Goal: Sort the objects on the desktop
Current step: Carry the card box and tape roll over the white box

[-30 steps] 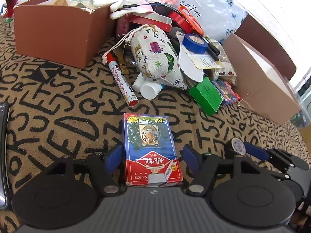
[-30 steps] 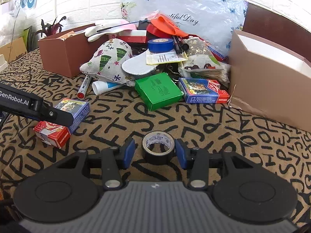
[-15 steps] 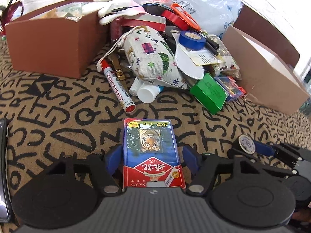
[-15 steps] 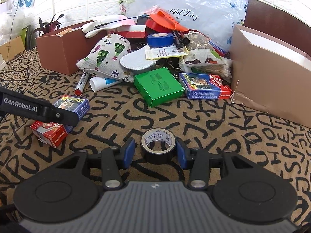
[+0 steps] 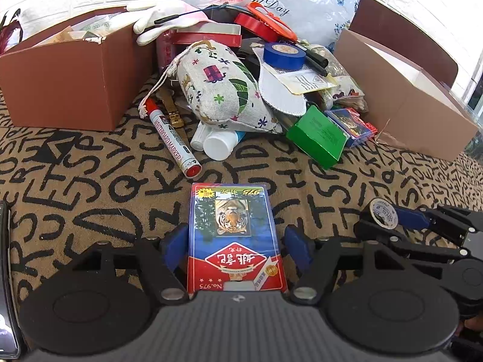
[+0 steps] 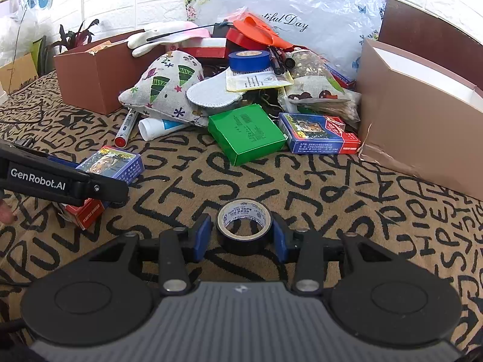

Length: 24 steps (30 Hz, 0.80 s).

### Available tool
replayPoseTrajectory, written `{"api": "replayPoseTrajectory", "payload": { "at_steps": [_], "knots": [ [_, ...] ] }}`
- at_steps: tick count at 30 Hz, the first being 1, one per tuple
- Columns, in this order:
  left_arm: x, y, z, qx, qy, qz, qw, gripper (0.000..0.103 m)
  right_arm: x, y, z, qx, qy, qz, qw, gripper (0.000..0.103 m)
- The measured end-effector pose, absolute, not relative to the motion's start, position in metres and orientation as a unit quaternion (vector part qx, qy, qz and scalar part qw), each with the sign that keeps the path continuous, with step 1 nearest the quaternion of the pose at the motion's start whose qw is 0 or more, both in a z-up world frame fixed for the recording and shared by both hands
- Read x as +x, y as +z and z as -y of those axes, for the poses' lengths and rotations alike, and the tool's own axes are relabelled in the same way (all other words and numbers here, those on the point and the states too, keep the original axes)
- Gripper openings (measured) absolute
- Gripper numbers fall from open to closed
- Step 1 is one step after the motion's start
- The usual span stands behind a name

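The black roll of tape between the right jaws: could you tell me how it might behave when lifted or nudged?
The black roll of tape lies flat on its side on the letter-patterned cloth, so it probably won't roll unless tipped onto its edge. Its round, smooth wall may slip or swivel between the closing jaws. It looks rigid and probably fairly light.

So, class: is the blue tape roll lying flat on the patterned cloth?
No: the blue tape roll sits high on the pile, atop a printed packet.
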State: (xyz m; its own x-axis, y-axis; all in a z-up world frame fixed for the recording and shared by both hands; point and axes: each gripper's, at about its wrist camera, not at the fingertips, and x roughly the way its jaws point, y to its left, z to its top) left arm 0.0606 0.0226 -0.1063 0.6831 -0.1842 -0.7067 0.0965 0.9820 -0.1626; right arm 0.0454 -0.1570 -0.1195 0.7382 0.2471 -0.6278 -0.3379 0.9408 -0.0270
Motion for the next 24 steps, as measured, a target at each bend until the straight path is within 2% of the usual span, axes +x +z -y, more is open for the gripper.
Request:
{"api": "replayPoseTrajectory", "payload": {
  "at_steps": [1, 5, 7, 14, 24],
  "knots": [
    [0.06, -0.106, -0.023, -0.053, -0.074, -0.39, 0.916, 0.064, 0.045, -0.12, 0.156, -0.07, 0.156, -0.326, 0.93, 0.042],
    [0.058, -0.107, -0.025, -0.055, -0.076, -0.387, 0.917, 0.064, 0.044, -0.119, 0.157, -0.07, 0.157, -0.326, 0.93, 0.042],
    [0.058, -0.107, -0.026, -0.057, -0.076, -0.388, 0.917, 0.063, 0.044, -0.119, 0.157, -0.069, 0.159, -0.325, 0.93, 0.038],
    [0.054, -0.093, -0.025, -0.095, -0.107, -0.392, 0.909, 0.063, 0.037, -0.106, 0.165, -0.057, 0.155, -0.307, 0.937, 0.037],
    [0.085, -0.028, 0.019, -0.109, -0.197, -0.325, 0.919, 0.063, 0.043, -0.053, 0.216, -0.047, 0.116, -0.228, 0.965, 0.037]
  ]
}}
